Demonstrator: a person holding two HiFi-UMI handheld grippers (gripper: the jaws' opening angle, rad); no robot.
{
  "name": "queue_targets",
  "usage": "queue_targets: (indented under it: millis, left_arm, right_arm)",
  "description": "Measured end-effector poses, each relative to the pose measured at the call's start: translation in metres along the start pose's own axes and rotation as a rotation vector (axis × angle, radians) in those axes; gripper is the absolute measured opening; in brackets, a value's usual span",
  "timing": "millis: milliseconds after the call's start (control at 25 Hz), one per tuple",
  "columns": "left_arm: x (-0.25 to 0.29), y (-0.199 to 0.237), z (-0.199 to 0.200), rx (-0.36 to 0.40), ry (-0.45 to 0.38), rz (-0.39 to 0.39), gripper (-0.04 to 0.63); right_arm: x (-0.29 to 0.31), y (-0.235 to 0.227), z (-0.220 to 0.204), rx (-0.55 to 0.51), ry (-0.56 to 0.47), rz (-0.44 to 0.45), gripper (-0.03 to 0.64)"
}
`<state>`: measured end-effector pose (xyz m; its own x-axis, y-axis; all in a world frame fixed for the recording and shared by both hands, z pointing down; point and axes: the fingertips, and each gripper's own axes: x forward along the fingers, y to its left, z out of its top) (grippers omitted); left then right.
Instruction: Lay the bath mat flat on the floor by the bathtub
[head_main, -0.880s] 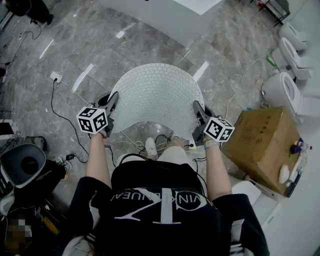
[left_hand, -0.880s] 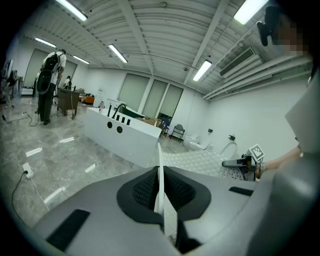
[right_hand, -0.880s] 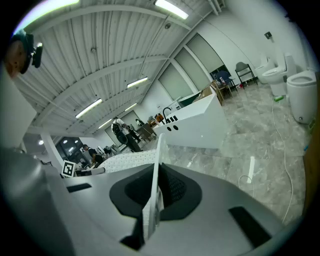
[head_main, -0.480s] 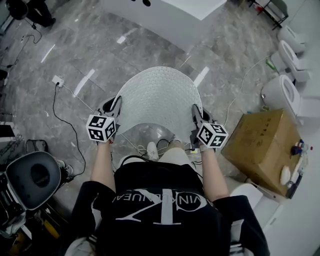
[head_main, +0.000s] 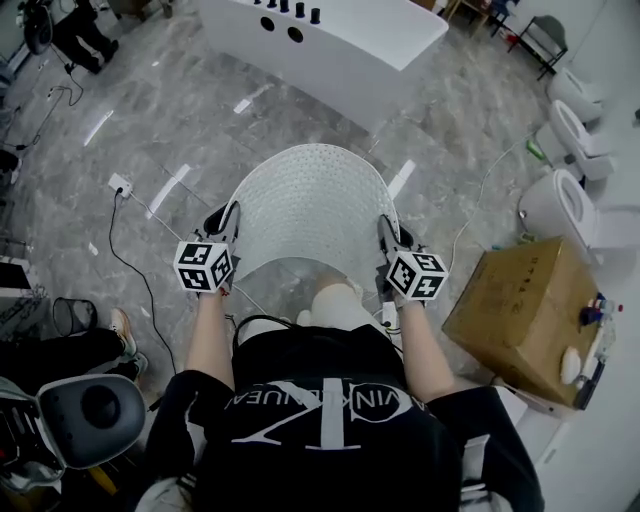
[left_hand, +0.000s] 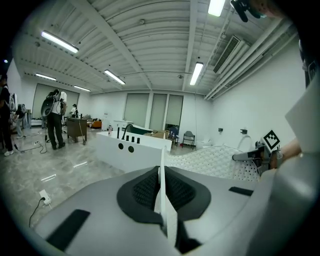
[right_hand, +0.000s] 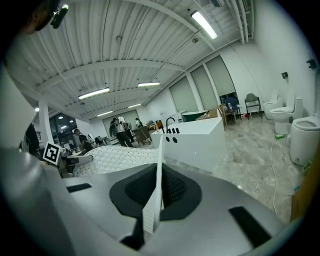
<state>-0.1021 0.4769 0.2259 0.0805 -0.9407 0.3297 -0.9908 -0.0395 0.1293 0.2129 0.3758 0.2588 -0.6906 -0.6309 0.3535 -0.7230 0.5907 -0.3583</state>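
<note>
Now | left hand-held gripper (head_main: 229, 218) pinches the bath mat (head_main: 312, 200) at its left edge | right hand-held gripper (head_main: 384, 232) pinches its right edge | mat spread above the floor (head_main: 150, 130), near the bathtub (head_main: 340, 45) | I judge: lower both edges evenly, far end first, avoiding folds.

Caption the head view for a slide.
Left gripper and right gripper each clamp an edge of the white bath mat, held above the grey floor facing the bathtub.
</note>
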Motion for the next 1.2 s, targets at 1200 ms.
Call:
queue_targets:
  millis: [1200]
  left_arm:
    - [0.276, 0.119, 0.063, -0.002, 0.165, -0.036, 0.025]
  right_arm:
    - [0.253, -0.067, 0.065, 0.054, 0.138, -0.01, 0.028]
